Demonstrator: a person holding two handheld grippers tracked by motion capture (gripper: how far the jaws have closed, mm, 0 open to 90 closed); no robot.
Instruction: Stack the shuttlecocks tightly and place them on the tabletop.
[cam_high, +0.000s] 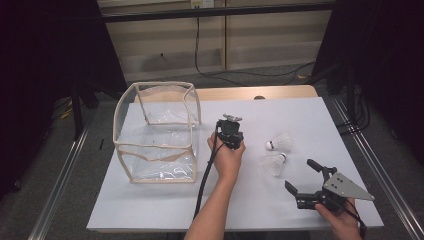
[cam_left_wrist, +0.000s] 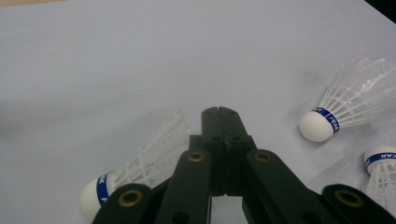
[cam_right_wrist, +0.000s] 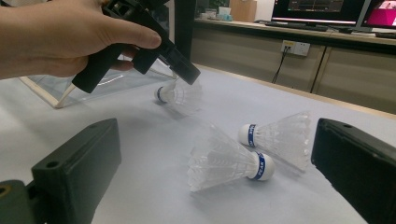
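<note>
A clear plastic bag (cam_high: 159, 134) with cream piping is standing open at about nine o'clock on a white table (cam_high: 150, 200), its mouth facing up.

Just right of the bag, near the table's centre, a person's left hand (cam_high: 227, 157) is holding the left gripper (cam_high: 231, 122), which is pointing down and toward twelve o'clock. Its jaws are pressed together with nothing between them. In the left gripper view, those closed jaws are hanging over a first shuttlecock (cam_left_wrist: 140, 163), which is lying on its side just beneath them at seven o'clock, its cork tip with a blue band pointing toward the lower left. Whether the jaws are touching its feathers cannot be told.

Further right, at about three o'clock from that gripper, two more shuttlecocks are lying on their sides close together: a second shuttlecock (cam_high: 280, 143) farther back and a third shuttlecock (cam_high: 274, 163) nearer the person. In the right gripper view their blue-banded tips are almost meeting.

At about four o'clock on the table, the right hand (cam_high: 340, 220) is holding the right gripper (cam_high: 302, 175), its jaws spread wide and empty, aiming toward ten o'clock at the two shuttlecocks, near them but apart.
</note>
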